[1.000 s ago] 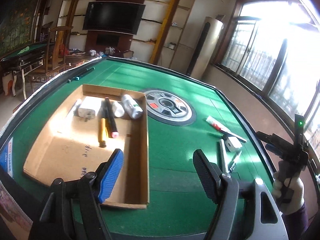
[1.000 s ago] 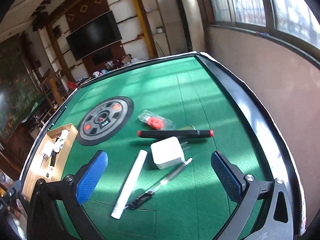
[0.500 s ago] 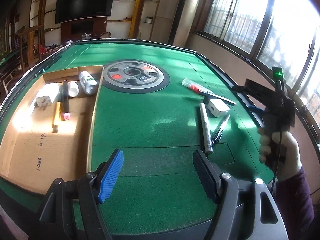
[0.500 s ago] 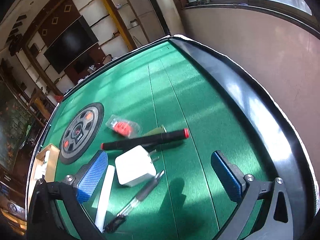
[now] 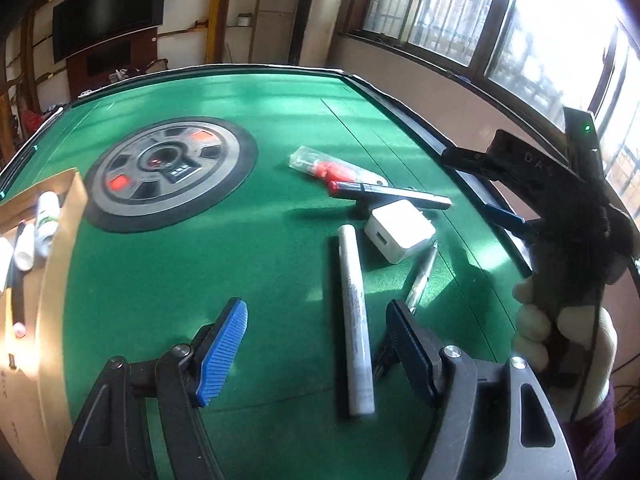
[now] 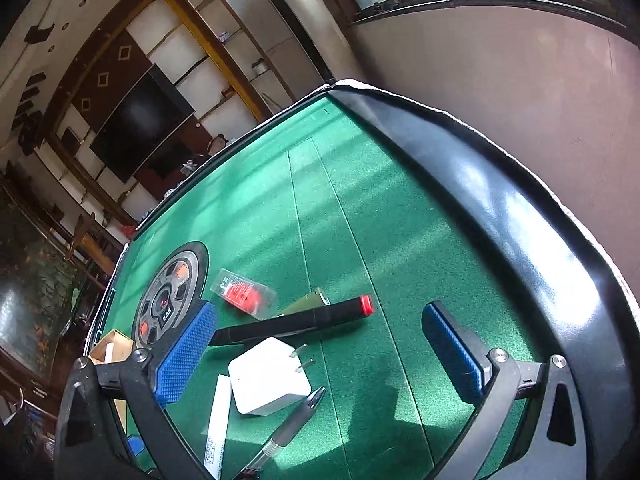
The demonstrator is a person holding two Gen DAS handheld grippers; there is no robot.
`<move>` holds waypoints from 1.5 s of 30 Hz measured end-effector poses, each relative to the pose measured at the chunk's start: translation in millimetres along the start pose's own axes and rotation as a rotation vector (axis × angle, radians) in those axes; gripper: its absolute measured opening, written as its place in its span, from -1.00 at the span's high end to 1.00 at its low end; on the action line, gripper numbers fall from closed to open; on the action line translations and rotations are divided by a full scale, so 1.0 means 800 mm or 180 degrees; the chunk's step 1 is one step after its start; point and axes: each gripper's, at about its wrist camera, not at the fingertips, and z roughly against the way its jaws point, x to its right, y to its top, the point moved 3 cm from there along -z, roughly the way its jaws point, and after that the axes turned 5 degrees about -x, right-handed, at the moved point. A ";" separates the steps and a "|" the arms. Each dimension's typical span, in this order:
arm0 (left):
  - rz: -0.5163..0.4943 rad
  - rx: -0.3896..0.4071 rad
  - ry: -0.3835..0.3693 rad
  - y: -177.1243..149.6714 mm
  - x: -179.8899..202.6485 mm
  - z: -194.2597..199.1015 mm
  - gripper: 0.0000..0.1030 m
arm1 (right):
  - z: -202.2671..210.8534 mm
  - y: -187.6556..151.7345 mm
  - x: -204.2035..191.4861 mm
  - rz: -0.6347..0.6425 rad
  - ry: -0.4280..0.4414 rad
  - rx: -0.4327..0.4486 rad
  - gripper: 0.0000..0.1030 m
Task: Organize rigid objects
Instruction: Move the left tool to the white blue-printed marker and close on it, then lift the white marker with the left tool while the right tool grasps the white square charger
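Looks roughly half done: a few bottles and pens sit in the brown cardboard tray (image 5: 60, 216), but the white marker tube (image 5: 354, 312), white square charger (image 5: 398, 230), black red-capped marker (image 6: 296, 320), clear pen (image 6: 288, 432) and red packet (image 5: 332, 166) lie loose on the green felt bench (image 5: 280, 120), with left gripper (image 5: 316, 344) and right gripper (image 6: 320, 360) fingers wide apart, empty.

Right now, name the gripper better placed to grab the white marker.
Left. The left gripper is open with the white marker lying between its fingers; the right gripper faces the white charger instead.
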 end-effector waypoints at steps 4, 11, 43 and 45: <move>-0.0137 -0.0140 0.0101 0.011 0.015 -0.037 -0.17 | 0.003 0.000 -0.003 0.0024 0.0018 0.0033 -1.00; -0.0147 -0.0178 0.0111 0.000 0.001 -0.030 0.73 | -0.001 -0.002 -0.003 0.0014 0.0000 -0.0033 -1.00; 0.0393 0.0398 -0.0242 -0.058 -0.068 0.100 0.73 | -0.021 -0.010 -0.013 0.0353 -0.0274 -0.0060 -1.00; 0.0419 0.0484 -0.0261 -0.062 -0.072 0.114 0.73 | -0.023 -0.012 -0.017 0.0410 -0.0247 -0.0084 -1.00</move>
